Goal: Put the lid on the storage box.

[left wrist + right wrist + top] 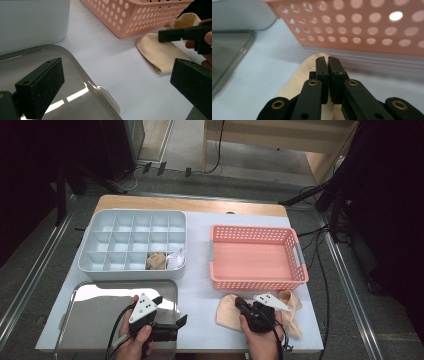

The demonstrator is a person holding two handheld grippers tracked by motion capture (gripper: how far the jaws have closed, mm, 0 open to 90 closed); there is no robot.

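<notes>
Two beige socks lie on the white table in front of the pink basket (257, 282): one (227, 312) to the left of my right hand, the other (292, 307) to its right. My right gripper (239, 302) is shut, its tips (327, 60) just over the left sock (297, 80), with nothing visible between the jaws. The left gripper view has that sock (157, 52) under the right gripper (162, 36). My left gripper (170, 310) is open and empty over the right end of the metal tray (100, 310), its jaws wide apart (117, 72).
A grey compartment box (132, 267) stands at the back left, with a beige sock (156, 261) and a white one (175, 260) in its front-row cells. The pink basket (140, 15) holds nothing. The table's front edge is close to both hands.
</notes>
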